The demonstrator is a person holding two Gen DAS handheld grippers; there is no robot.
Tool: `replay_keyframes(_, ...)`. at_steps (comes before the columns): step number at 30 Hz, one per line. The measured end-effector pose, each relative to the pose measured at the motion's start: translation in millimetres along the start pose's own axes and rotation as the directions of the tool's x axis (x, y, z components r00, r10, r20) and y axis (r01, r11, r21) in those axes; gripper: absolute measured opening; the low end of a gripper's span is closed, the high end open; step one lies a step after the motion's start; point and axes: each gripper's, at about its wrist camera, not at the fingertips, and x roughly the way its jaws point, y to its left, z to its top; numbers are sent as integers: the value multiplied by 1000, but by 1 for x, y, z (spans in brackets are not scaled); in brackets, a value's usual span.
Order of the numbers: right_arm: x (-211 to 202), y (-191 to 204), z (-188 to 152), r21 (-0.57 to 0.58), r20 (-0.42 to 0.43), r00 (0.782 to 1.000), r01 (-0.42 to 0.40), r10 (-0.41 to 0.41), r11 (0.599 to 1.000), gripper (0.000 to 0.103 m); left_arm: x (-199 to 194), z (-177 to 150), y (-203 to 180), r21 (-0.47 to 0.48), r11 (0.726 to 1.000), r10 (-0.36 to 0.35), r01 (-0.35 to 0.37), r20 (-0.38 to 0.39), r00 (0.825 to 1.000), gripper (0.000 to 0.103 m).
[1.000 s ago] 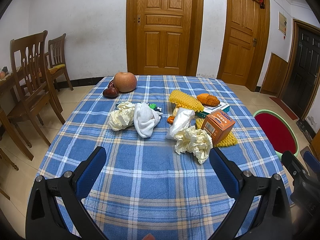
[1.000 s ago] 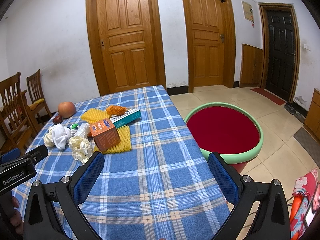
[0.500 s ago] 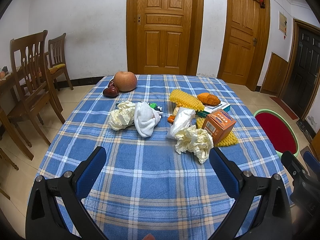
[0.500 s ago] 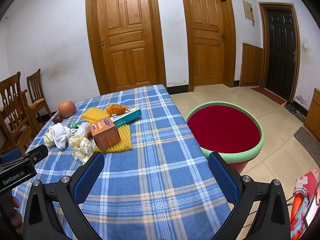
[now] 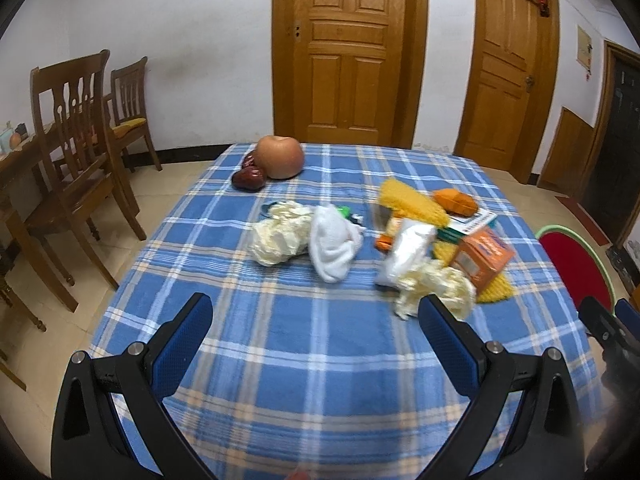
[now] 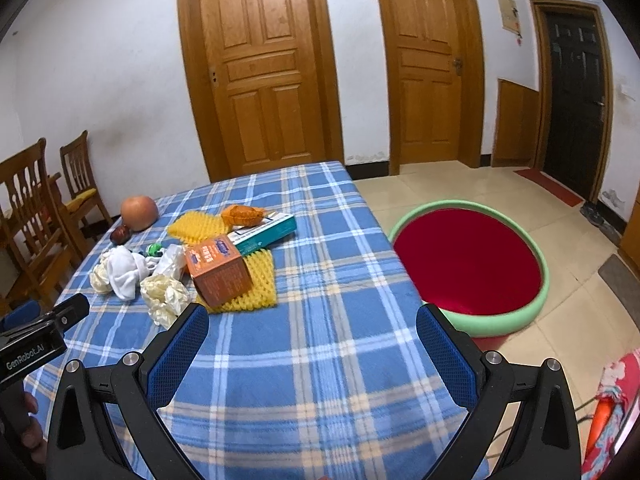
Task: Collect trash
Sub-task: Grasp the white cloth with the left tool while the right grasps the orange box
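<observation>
Room: white walls, wooden doors, tiled floor, wooden chairs (image 5: pixel 76 152) at the left.
Surface: a table under a blue plaid cloth (image 5: pixel 320 340), with everything bunched toward its far half.
Trash on the table: two crumpled paper wads (image 5: pixel 280 234) (image 5: pixel 434 288), a white cloth-like wad (image 5: pixel 332 240), a clear wrapper (image 5: pixel 404 252), yellow foam netting (image 6: pixel 260 280), an orange box (image 6: pixel 218 270), a teal box (image 6: pixel 266 230), an orange peel-like scrap (image 6: pixel 242 214).
Probably not trash: an apple (image 5: pixel 279 157) and dark red fruit (image 5: pixel 249 178) at the far corner.
Container: a red tub with a green rim (image 6: pixel 536 304) on the floor just beside the table's right edge; nothing shows inside it.
Left gripper (image 5: pixel 316 320): jaws wide apart, holding nothing, above bare cloth, the near paper wad by its right finger.
Right gripper (image 6: pixel 312 330): jaws wide apart, empty, over the table's right edge.
Progress: by my reading nothing is collected; every piece is yet to go into the tub.
</observation>
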Motion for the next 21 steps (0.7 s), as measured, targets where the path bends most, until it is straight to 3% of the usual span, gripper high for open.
replay_keyframes(11, 45, 25, 21, -36, -55, 997, -47, 45, 998, 103, 36, 21, 24, -22, 999, 45, -46, -46, 998, 101)
replay_keyframes(21, 85, 38, 33, -56, -109, 988, -119, 113, 991, 101, 73, 24, 7, -22, 1000, -16, 13, -119, 993, 97)
